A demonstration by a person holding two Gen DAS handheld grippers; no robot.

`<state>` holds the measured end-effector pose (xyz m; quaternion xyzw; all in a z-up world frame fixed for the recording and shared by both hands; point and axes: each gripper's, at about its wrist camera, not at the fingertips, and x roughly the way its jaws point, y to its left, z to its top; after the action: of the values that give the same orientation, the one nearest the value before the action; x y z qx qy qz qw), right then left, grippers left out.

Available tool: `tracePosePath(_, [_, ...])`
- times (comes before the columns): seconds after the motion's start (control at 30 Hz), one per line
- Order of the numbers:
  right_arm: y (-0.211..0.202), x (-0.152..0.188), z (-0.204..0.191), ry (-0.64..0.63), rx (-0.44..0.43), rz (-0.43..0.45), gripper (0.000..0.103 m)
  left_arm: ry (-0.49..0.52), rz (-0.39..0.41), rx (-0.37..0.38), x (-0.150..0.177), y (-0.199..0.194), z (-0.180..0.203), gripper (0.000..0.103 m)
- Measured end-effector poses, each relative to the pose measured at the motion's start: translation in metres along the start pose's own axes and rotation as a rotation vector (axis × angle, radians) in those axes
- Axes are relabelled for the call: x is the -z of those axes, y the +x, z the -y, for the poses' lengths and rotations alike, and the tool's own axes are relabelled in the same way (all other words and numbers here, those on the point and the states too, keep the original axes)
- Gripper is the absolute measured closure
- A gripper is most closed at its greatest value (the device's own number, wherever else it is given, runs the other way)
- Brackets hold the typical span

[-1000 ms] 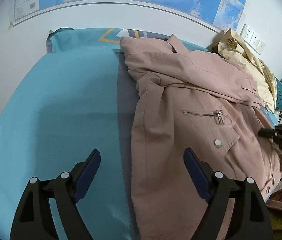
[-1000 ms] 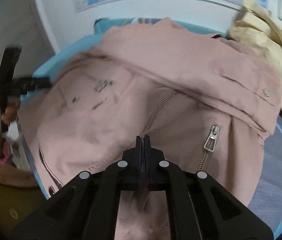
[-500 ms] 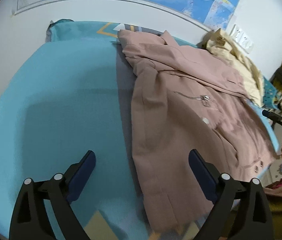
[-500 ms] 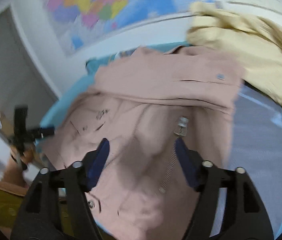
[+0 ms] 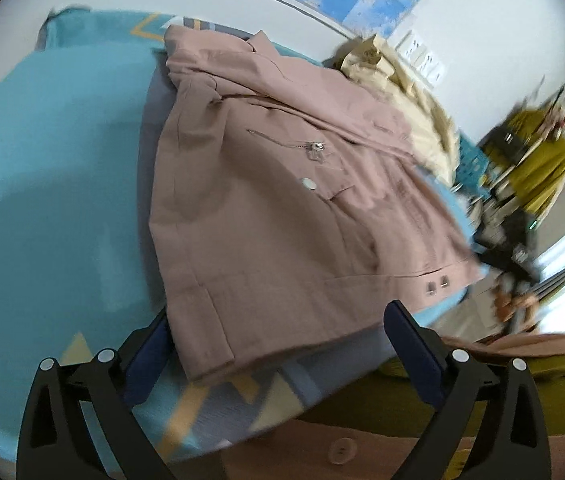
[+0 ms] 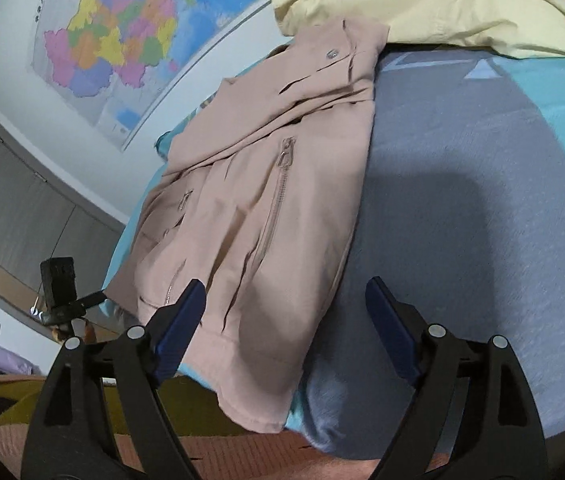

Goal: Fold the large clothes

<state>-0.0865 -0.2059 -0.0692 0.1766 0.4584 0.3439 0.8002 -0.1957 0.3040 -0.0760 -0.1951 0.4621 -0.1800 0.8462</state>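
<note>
The right hand-held gripper [image 6: 282,320] has just let go, jaws opening; the left hand-held gripper [image 5: 278,344] also widens, empty. The jacket [image 5: 266,200] lies folded at the bed's [image 5: 42,180] near edge, so this fold looks finished.

Bedroom in a home: bed [image 5: 42,184] with teal-grey sheet, wall map [image 6: 122,28] at far side, grey wardrobe doors [image 6: 14,208] on left.
</note>
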Motion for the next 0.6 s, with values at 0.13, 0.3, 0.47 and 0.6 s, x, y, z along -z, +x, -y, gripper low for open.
tracePosePath(0.13, [0.007,0.007,-0.010,-0.032,-0.085,-0.048,0.021,-0.104,0.003,0.129,-0.003,0.004,-0.007,0.007])
tracePosePath(0.3, [0.018,0.005,-0.020,-0.074,-0.109,-0.058,0.021,-0.082,-0.011,0.145,-0.022,0.021,0.000,0.007])
tracePosePath(0.47, [0.031,0.004,-0.031,-0.123,-0.111,-0.049,0.021,-0.102,-0.008,0.140,-0.033,0.028,0.001,0.010])
tracePosePath(0.6, [0.040,0.003,-0.029,-0.092,-0.118,-0.069,0.058,-0.116,-0.007,0.044,-0.031,0.034,0.006,0.073])
